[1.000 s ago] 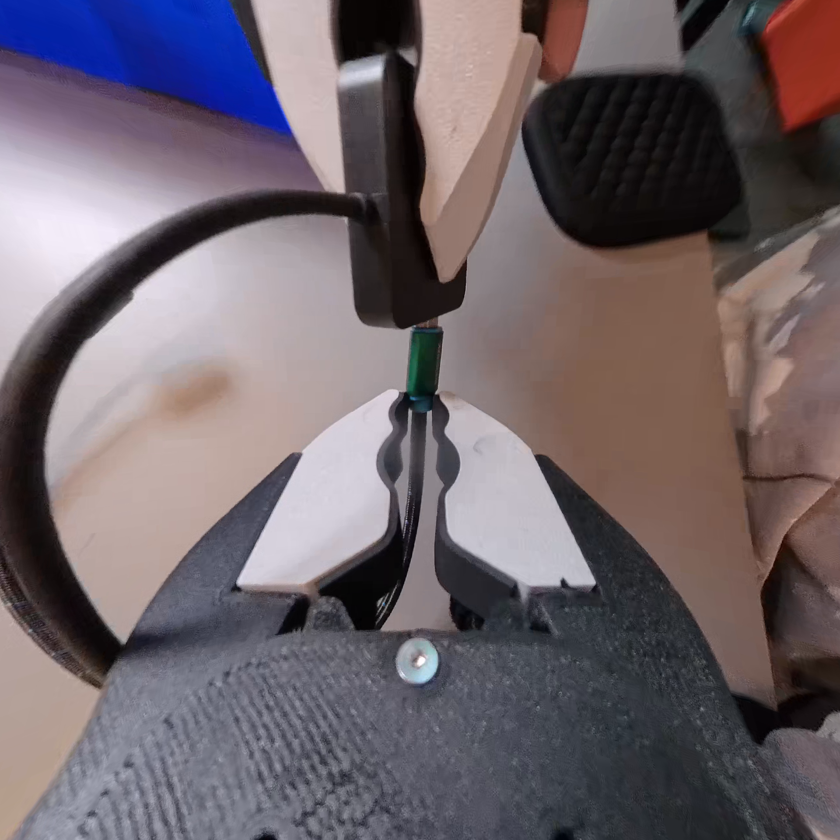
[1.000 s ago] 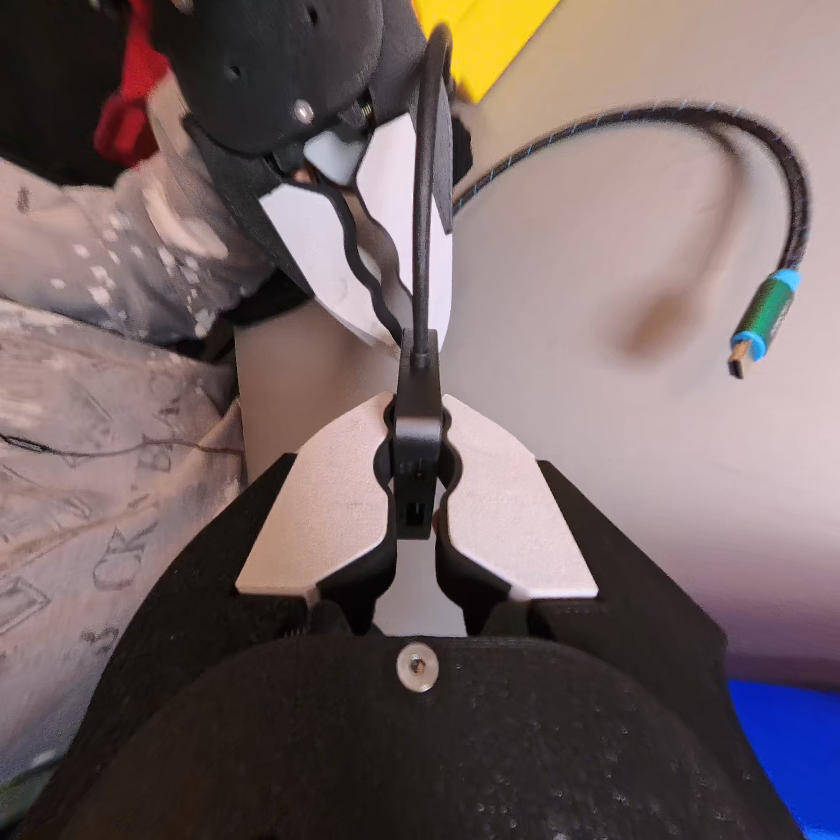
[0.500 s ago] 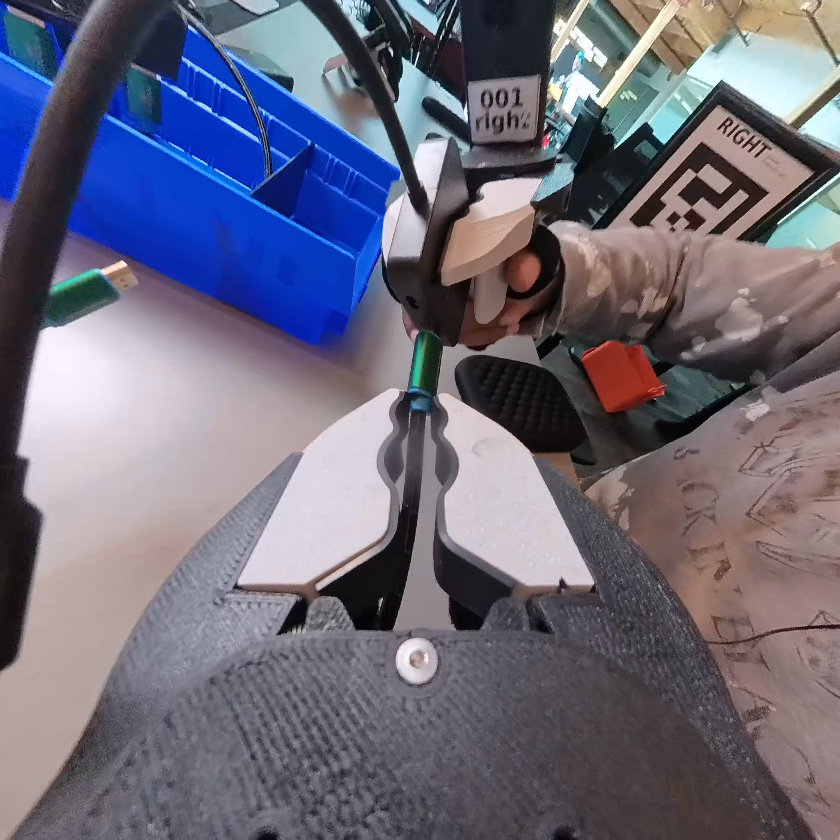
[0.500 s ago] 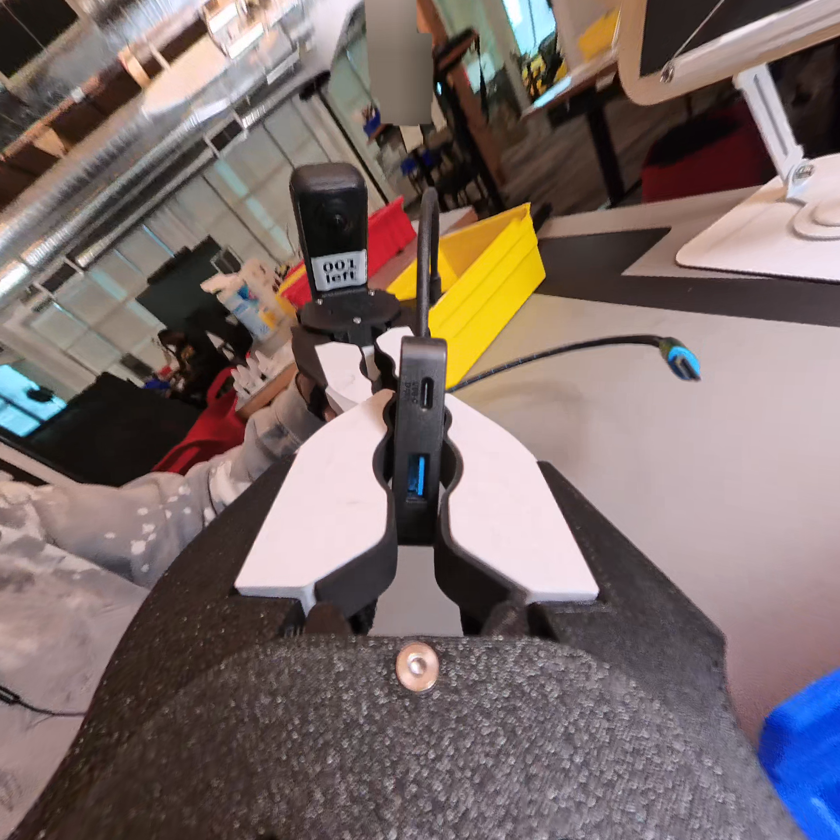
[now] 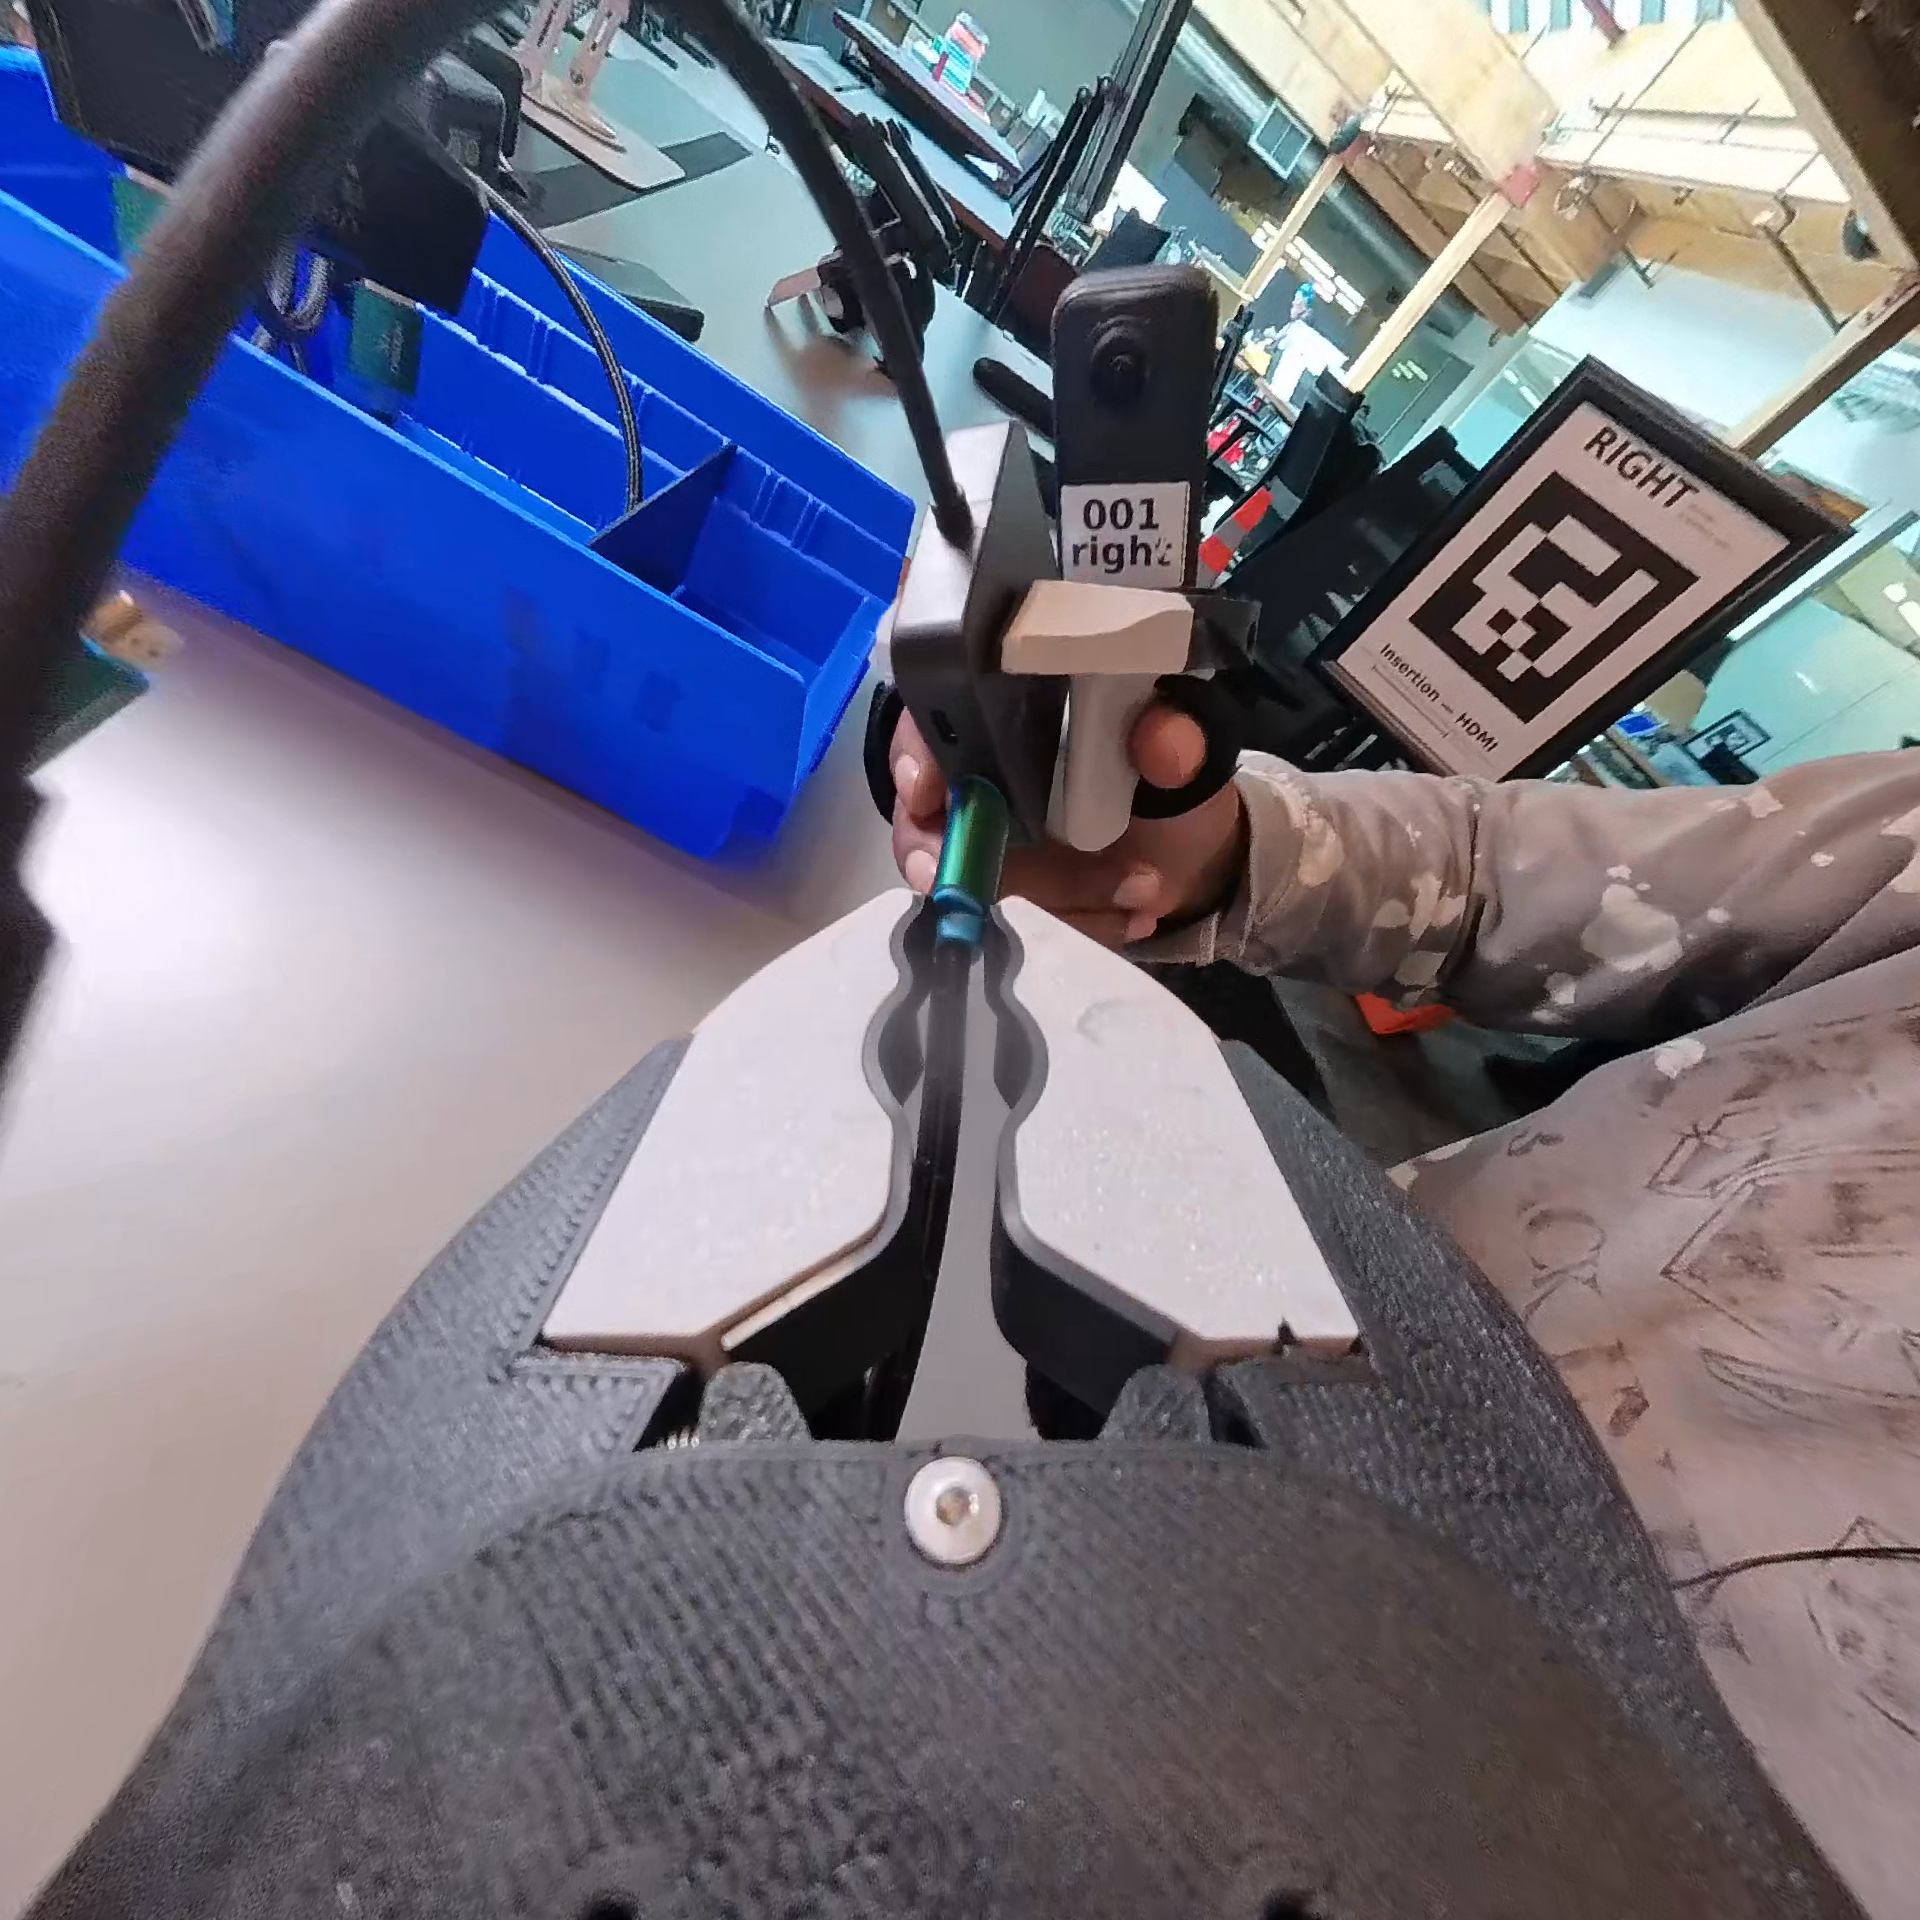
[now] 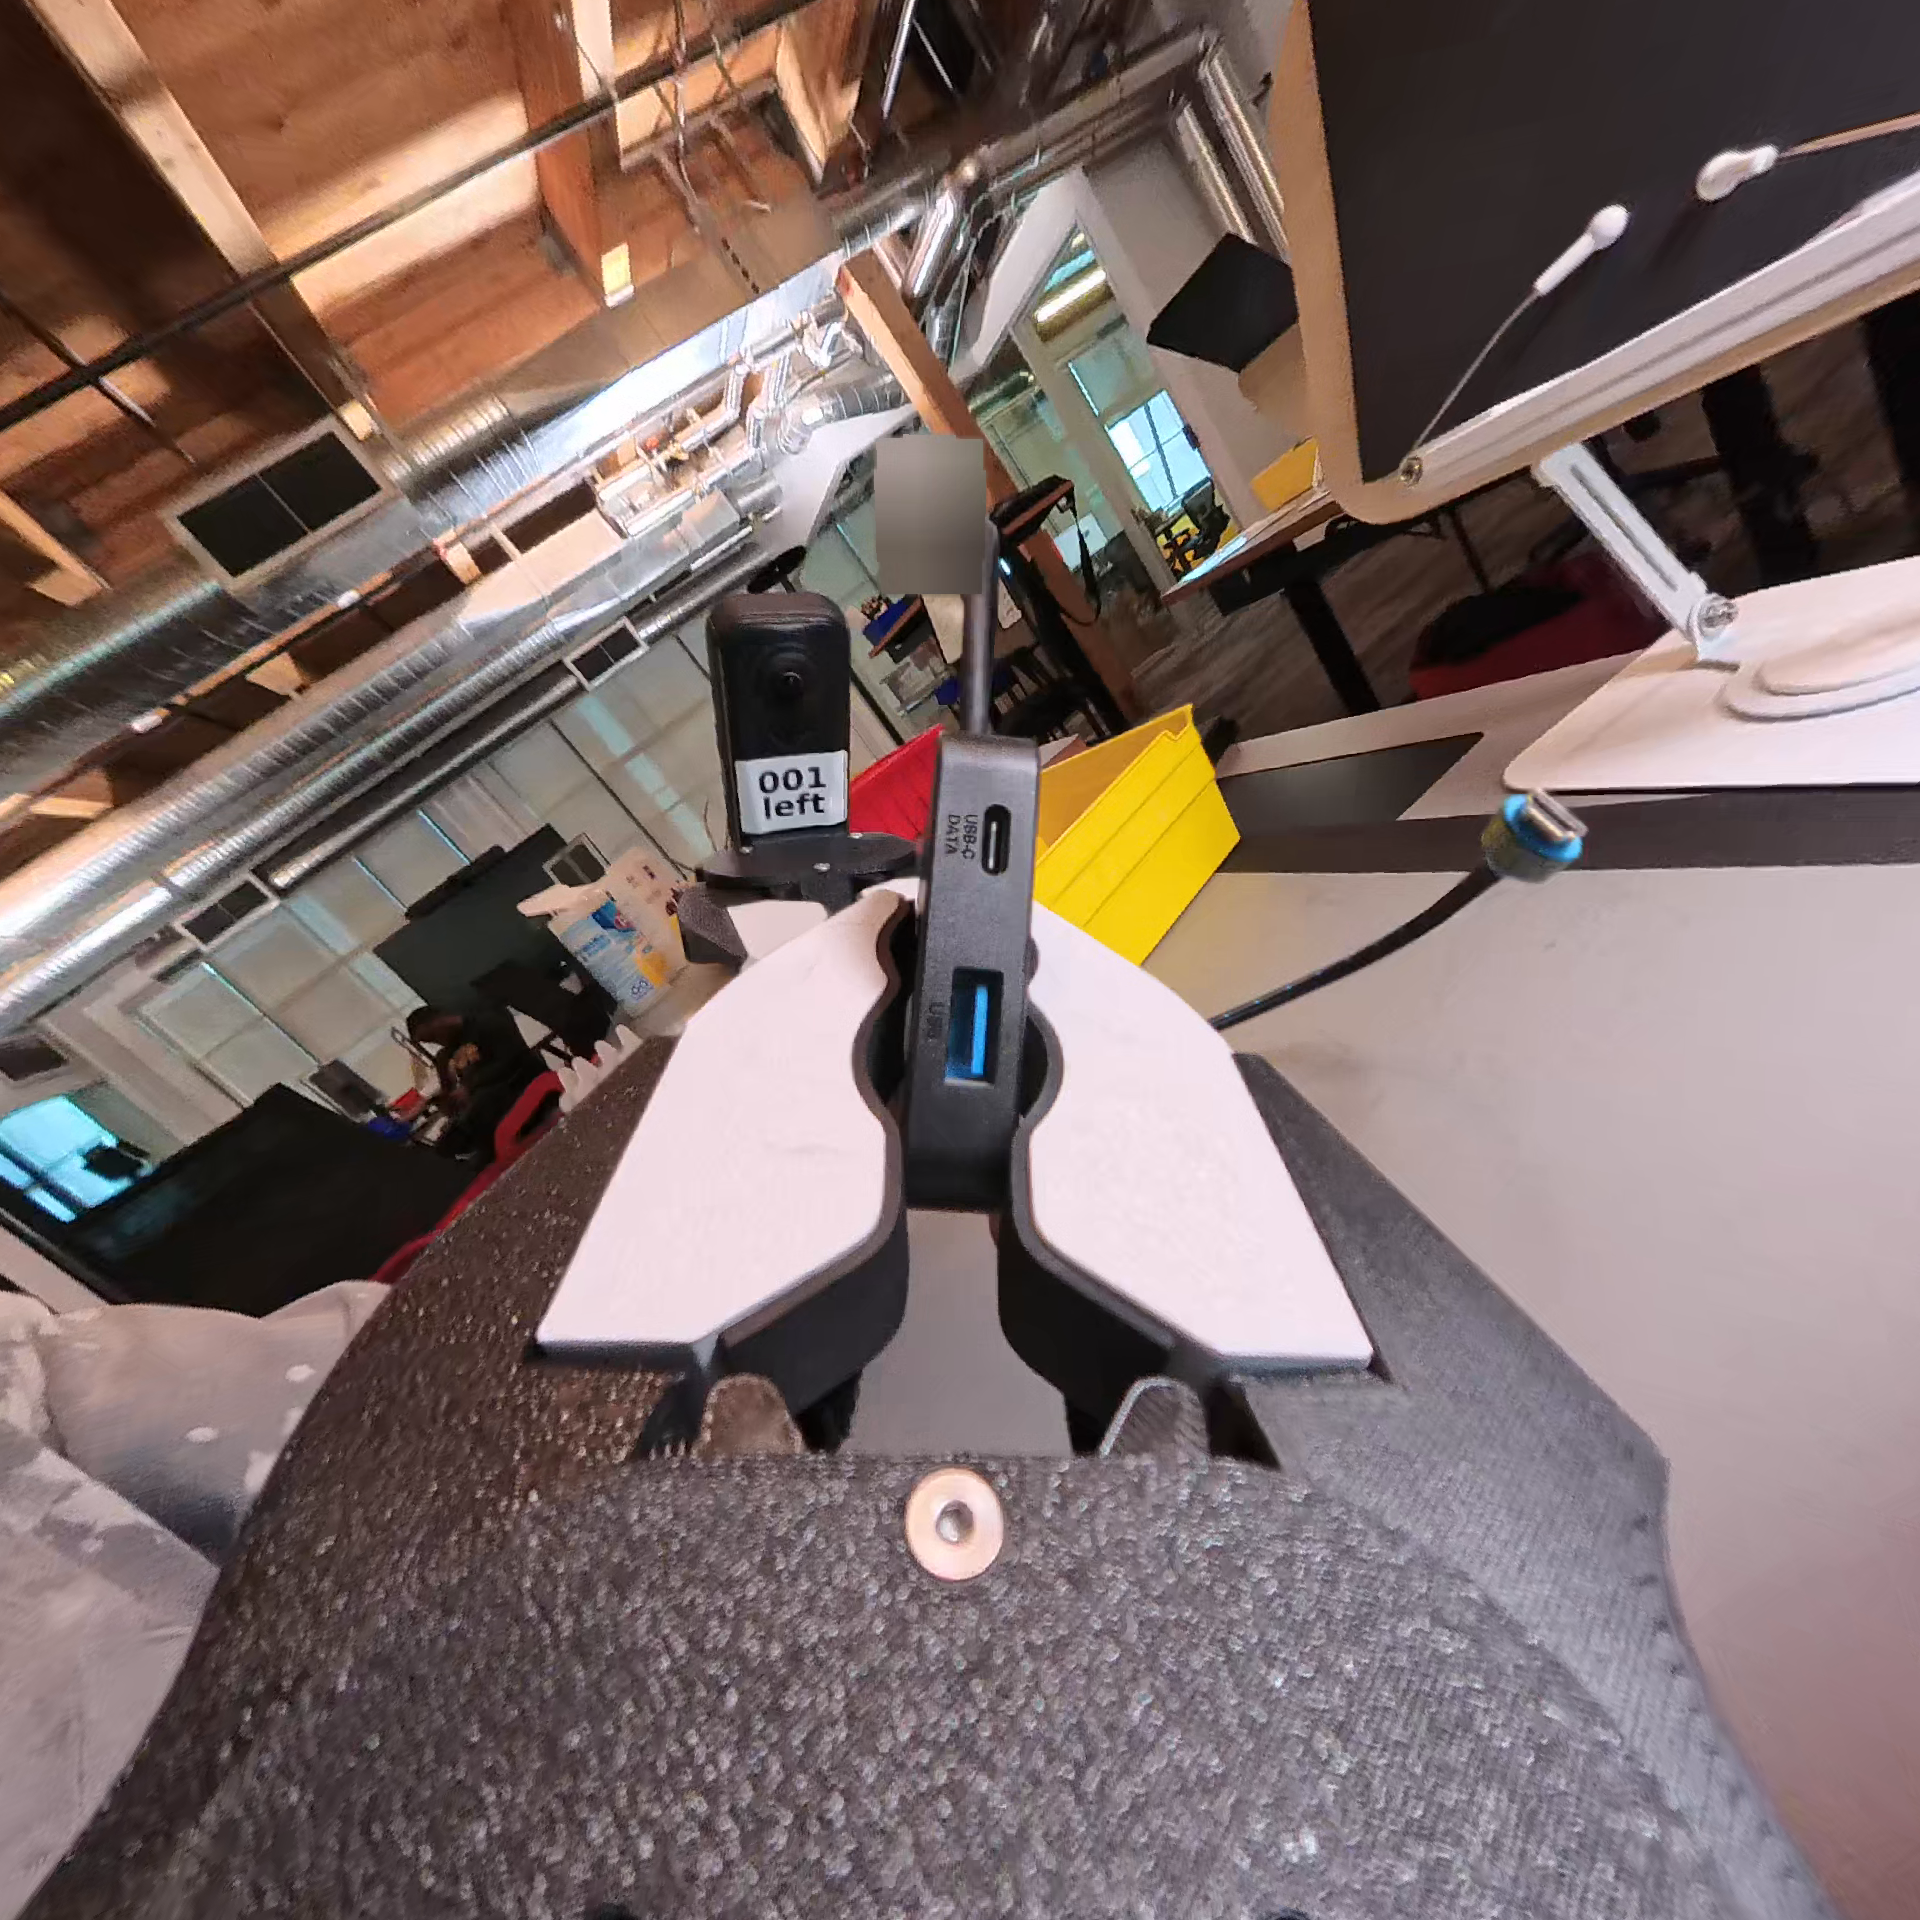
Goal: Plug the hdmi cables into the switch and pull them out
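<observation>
My left gripper (image 5: 956, 920) is shut on a black cable just behind its green HDMI plug (image 5: 971, 842). The plug's tip sits in the lower edge of the black switch (image 5: 935, 665), which my right gripper (image 5: 1039, 634) holds upright above the table. In the right wrist view my right gripper (image 6: 961, 925) is shut on the switch (image 6: 971, 997), with its side ports facing the camera. The left gripper (image 6: 790, 904) shows just behind it. The cable's other green and blue plug (image 6: 1536, 831) hangs free at the right. The switch's own thick black lead (image 5: 156, 312) arcs at the left.
A blue bin (image 5: 520, 582) with cables stands on the beige table (image 5: 312, 987) to the left. A framed marker sign (image 5: 1558, 582) stands behind the right hand. A yellow bin (image 6: 1132, 831) and a white monitor base (image 6: 1766, 717) stand farther off. A person's sleeve (image 5: 1507, 883) is at the right.
Both grippers have tilted up from facing the table to looking across the room. The green plug has stayed in the switch, and both grips are unchanged.
</observation>
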A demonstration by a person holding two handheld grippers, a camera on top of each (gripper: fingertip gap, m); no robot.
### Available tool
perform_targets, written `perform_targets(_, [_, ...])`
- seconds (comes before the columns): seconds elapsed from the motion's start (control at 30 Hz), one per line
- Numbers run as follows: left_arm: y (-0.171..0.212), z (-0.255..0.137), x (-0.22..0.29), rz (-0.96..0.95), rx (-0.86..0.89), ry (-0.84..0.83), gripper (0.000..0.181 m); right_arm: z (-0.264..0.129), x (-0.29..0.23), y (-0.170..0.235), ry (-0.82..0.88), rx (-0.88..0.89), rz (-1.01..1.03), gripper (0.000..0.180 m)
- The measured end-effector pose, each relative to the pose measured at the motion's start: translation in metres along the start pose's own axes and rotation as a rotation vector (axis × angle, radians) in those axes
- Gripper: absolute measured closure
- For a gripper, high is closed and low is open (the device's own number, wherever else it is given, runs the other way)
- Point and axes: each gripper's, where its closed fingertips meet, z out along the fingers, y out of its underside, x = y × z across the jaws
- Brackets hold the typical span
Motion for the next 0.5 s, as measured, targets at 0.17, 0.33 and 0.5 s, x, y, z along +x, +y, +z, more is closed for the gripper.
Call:
perform_targets(0.17, [-0.007, -0.016, 0.009, 0.08, -0.003, -0.01, 0.171, 0.003, -0.016, 0.006, -0.062, -0.27, -0.166, 0.157])
perform_targets(0.33, [-0.012, -0.033, 0.008, 0.156, -0.008, -0.06, 0.17, -0.002, -0.024, 0.009, -0.077, -0.447, -0.195, 0.157])
perform_targets(0.5, [-0.011, -0.03, 0.01, 0.226, -0.035, -0.121, 0.171, 0.003, -0.03, 0.0, -0.063, -0.378, -0.13, 0.162])
